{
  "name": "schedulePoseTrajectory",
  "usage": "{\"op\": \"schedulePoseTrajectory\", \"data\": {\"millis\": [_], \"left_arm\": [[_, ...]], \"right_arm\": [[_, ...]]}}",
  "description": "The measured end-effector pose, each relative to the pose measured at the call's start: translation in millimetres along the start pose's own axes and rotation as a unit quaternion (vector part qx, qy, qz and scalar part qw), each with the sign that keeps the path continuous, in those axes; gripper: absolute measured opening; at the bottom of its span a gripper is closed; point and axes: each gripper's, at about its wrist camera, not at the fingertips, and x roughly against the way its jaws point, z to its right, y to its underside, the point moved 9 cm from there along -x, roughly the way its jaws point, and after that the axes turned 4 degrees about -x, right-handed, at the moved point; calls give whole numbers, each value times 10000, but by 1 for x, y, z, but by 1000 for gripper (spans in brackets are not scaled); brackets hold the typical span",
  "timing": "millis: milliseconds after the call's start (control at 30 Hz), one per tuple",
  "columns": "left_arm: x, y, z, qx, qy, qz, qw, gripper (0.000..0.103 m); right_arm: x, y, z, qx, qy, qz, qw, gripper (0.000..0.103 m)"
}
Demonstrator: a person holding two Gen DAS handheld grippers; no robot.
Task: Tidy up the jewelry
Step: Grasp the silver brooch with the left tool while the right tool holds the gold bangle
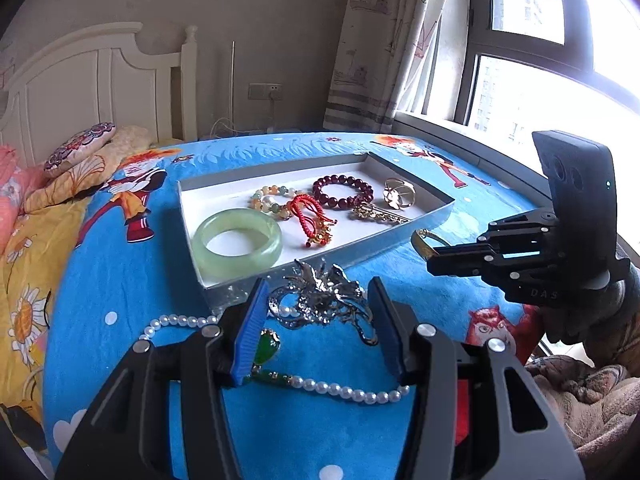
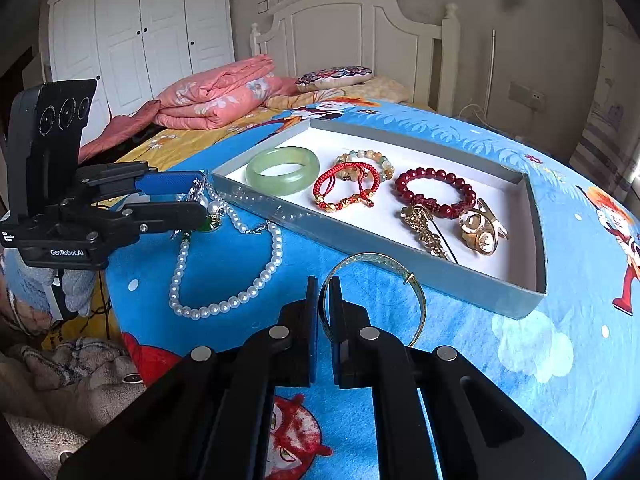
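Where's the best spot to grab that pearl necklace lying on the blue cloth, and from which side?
Take the pearl necklace at the bare bottom of its loop, coming down from above with the pads across the strand. That stretch lies flat on the blue cloth, apart from the tray. Its upper end is tangled with the silver ornament inside the left gripper, so probably awkward there.

Blue cartoon bedspread [image 2: 500, 360] under tray [image 2: 440, 280], pearl necklace [image 2: 224, 304], gold bangle [image 2: 416, 292]

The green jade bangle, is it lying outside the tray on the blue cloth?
No, the green jade bangle lies inside the tray, near its corner.
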Motion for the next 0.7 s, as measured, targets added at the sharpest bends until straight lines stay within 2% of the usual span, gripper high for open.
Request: {"op": "schedulePoseTrajectory", "data": {"millis": [267, 700], "left_arm": [[-2, 2, 2, -38, 63, -63, 10000, 50], [3, -10, 0, -144, -31, 44, 9999, 50]], "right_arm": [[0, 1, -1, 6, -11, -9, 10000, 6], [9, -8, 6, -255, -94, 273, 9993, 6]]}}
